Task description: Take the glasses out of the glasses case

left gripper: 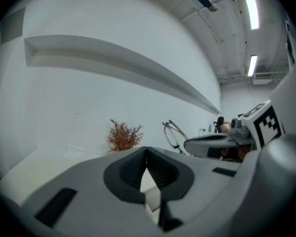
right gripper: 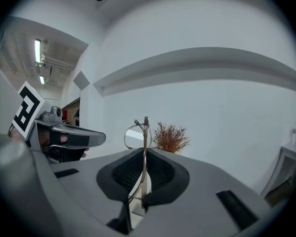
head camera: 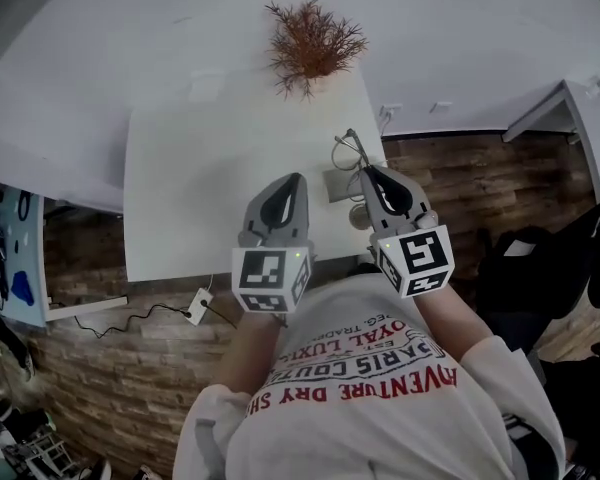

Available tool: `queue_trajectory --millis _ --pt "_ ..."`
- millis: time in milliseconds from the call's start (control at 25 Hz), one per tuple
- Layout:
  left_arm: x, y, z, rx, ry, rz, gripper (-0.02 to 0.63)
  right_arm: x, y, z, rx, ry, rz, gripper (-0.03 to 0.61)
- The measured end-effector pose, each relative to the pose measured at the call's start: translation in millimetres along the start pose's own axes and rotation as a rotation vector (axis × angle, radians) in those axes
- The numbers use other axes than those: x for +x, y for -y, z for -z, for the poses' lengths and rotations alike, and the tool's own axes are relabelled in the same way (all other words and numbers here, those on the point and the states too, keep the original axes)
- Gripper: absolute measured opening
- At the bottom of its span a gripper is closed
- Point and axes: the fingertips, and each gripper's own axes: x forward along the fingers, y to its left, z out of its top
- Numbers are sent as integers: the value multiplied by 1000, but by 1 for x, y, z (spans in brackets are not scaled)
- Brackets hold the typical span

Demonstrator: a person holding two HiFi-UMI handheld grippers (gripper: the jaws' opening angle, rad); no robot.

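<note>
You are clamping the glasses (right gripper: 137, 136) in the right claw (right gripper: 144, 154), clear of the case (head camera: 340, 184) beneath it, left claw (left gripper: 147, 158) idling closed and empty; extraction appearing complete.

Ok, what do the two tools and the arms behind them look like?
Both the left tool and right tool are grey, tapered, with dark ribbed pads and a white cube bearing black square markers. Sleeves are white.
</note>
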Motion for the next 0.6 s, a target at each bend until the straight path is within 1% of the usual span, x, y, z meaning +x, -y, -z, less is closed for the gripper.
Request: queue_trajectory --millis 320,600 --pt "-12 -8 1 -20 27 -13 0 -1 -13 -3 -38 0 2 26" --pt "-12 -4 3 -27 29 -2 0 -1 -13 -2 -35 -9 5 26"
